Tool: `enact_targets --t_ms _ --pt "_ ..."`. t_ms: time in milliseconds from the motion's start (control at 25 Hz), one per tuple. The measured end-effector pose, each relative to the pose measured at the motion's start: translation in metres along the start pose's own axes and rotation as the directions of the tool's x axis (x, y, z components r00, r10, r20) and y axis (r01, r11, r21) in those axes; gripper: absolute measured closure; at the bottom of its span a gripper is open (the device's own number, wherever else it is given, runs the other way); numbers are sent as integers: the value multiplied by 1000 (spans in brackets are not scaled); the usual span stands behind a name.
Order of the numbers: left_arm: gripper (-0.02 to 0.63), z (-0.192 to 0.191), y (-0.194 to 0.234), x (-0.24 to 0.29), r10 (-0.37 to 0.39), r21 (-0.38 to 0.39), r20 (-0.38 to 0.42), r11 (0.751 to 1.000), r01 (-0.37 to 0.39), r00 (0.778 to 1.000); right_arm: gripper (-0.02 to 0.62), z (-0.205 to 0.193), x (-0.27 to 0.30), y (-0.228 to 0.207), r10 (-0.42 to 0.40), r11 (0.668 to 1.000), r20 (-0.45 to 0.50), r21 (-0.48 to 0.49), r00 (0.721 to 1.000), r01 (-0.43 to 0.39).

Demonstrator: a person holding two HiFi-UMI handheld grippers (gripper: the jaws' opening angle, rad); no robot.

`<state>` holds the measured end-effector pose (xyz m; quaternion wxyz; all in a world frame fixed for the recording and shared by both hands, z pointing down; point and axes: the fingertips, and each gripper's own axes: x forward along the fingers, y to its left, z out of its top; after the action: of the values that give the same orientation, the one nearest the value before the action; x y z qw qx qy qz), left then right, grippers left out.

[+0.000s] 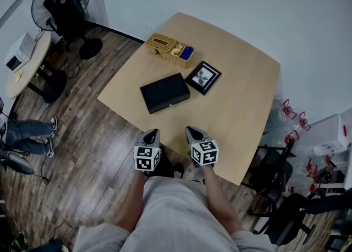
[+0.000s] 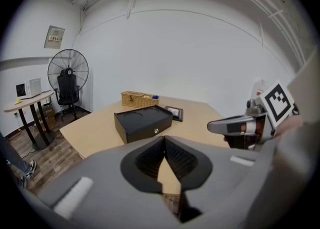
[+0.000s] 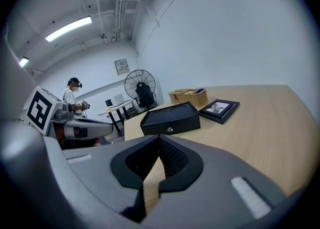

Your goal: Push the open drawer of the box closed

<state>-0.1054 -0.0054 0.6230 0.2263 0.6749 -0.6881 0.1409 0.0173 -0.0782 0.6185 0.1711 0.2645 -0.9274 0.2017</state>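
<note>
A black box [image 1: 165, 92] lies on the light wooden table [image 1: 242, 108], a little left of its middle. Its front, with a small silver knob [image 3: 170, 129], faces me; the drawer front looks about flush with the box [image 3: 170, 118]. My left gripper [image 1: 153, 133] and right gripper [image 1: 192, 131] hover side by side over the table's near edge, a short way in front of the box [image 2: 142, 123] and apart from it. Both are shut with nothing between the jaws. In the left gripper view my left gripper [image 2: 164, 140] points at the box, with the right gripper [image 2: 220, 124] beside it.
Behind the box stand a wicker basket [image 1: 168, 49] and a black picture frame [image 1: 203, 77]. A standing fan [image 1: 60, 0] and a round side table [image 1: 27, 64] are at the far left. A person's legs [image 1: 27, 135] show at the left edge, black chairs [image 1: 275, 168] at the right.
</note>
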Motion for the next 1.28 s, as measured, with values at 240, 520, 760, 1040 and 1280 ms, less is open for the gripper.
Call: enact_targets --t_ms 240,520,760,1040,1280 --pt "552 -1 3 -2 7 1 -2 1000 -7 1000 594 -1 4 5 20 1000 -11 -10 1000 -20" --pt "552 0 4 0 9 -3 -5 1000 -9 1000 593 0 3 8 31 999 -16 -28 999 -32" --pt "552 -1 -2 5 -2 3 -12 1000 2 1000 594 -1 0 0 20 1000 -15 -20 1000 -20" --pt "552 -2 -4 7 -8 5 -17 1000 9 1000 592 -2 0 0 19 999 -22 -32 1000 -20" --pt "552 -2 -5 7 -7 4 -20 1000 7 1000 592 -3 -2 -3 15 999 -26 -34 1000 -16"
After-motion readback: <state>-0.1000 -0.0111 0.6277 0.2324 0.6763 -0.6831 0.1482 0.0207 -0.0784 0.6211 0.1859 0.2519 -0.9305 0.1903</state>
